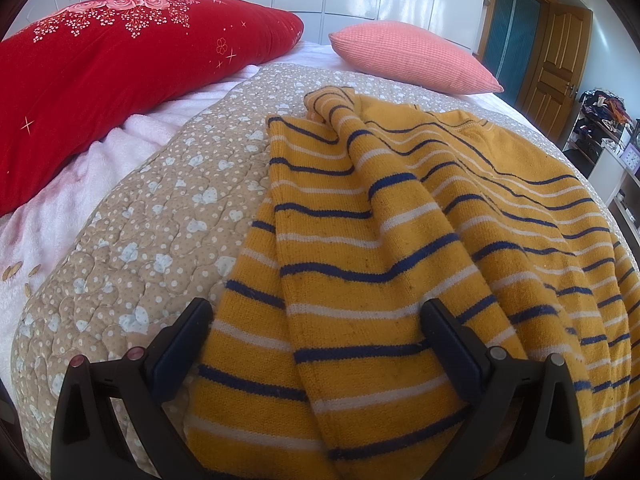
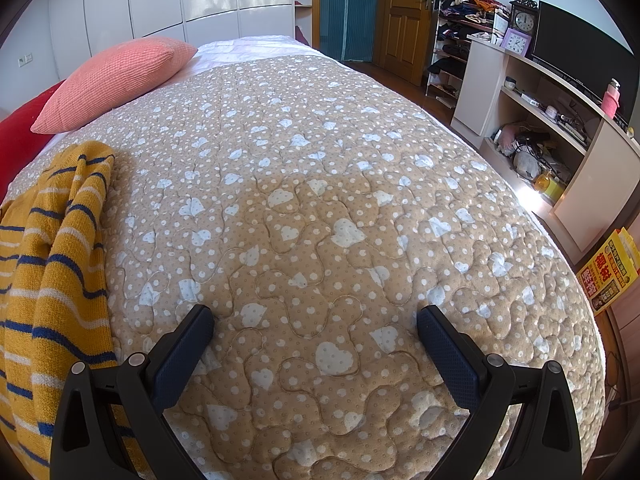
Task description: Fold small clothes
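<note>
Sweater (image 1: 400, 248) is lying rumpled on the quilt (image 1: 160, 216), and we are hovering our left gripper (image 1: 316, 320) over its near edge, jaws spread wide, grasping nothing. We are holding our right gripper (image 2: 316, 320) just beside it over bare quilt, jaws released too. 2 pillows (image 1: 120, 60) are lying beyond.

The left tongs (image 1: 316, 312) have a matte black plastic frame: two angled arms with triangular cut-outs. Each finger carries a long, dark navy pad (image 1: 452, 344) with a fine dotted texture. Round pins sit at the joints, pinkish on one side and silver-grey on the other. The right tongs (image 2: 316, 318) are the same build, black arms with triangular openings and navy textured pads (image 2: 184, 354), with silver-grey pins at all four joints.
</note>
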